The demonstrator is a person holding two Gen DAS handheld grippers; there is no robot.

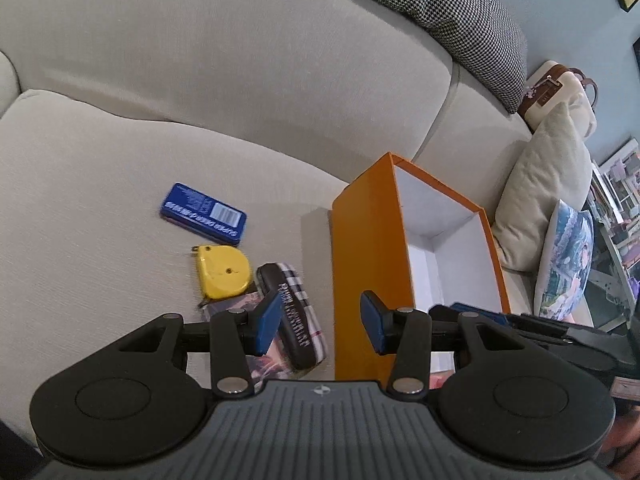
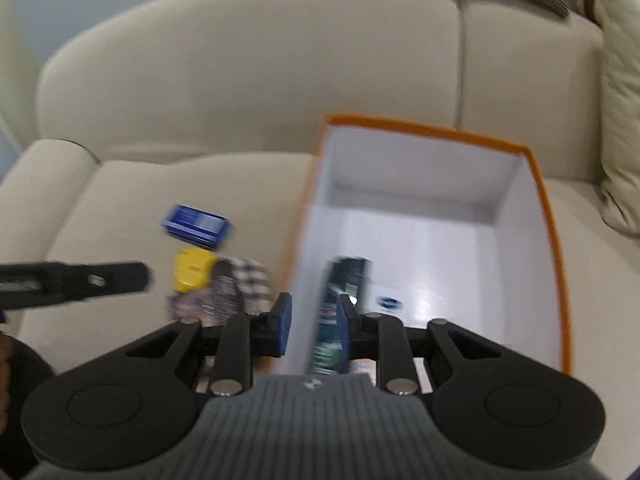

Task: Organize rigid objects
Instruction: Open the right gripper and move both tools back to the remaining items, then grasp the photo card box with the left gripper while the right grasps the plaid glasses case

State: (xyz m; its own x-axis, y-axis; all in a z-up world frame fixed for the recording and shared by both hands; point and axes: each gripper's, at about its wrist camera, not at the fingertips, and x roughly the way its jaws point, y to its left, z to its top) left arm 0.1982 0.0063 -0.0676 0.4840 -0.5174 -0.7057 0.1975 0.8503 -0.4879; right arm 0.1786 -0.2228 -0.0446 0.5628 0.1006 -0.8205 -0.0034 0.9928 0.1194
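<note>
Orange box point(image 1: 372, 280), white inside, stood on the beige sofa seat point(image 1: 100, 184) directly ahead of my left gripper point(image 1: 320, 322), its near wall rising between and just beyond the two blue pads. That gripper's fingers were apart and held nothing. Ahead and to its left lay the loose items: a plaid-patterned case point(image 1: 298, 312) with a dark lettered band, partly behind the left pad point(image 1: 267, 328), resting on a printed card or booklet point(image 1: 256, 356) I could not identify; a yellow tape measure point(image 1: 224, 272) just beyond it, close to the case; and a blue tin point(image 1: 203, 214) with a barcode farther out, lying flat and apart from the tape measure. To the right of the box, cushions point(image 1: 540, 184) leaned at the sofa's end, with a houndstooth pillow point(image 1: 448, 24) on the backrest above.

From the right wrist view, blurred by motion, my right gripper point(image 2: 312, 324) straddled the box's near left wall point(image 2: 300, 280): one pad sat outside it, the other inside. A dark, printed package point(image 2: 332, 320) stood on edge against the inside pad, but I could not tell whether the fingers were clamping it or merely beside it. The box floor point(image 2: 432, 264) beyond showed a small blue mark. My left gripper's finger point(image 2: 100, 278) reached in from the left of this view.
</note>
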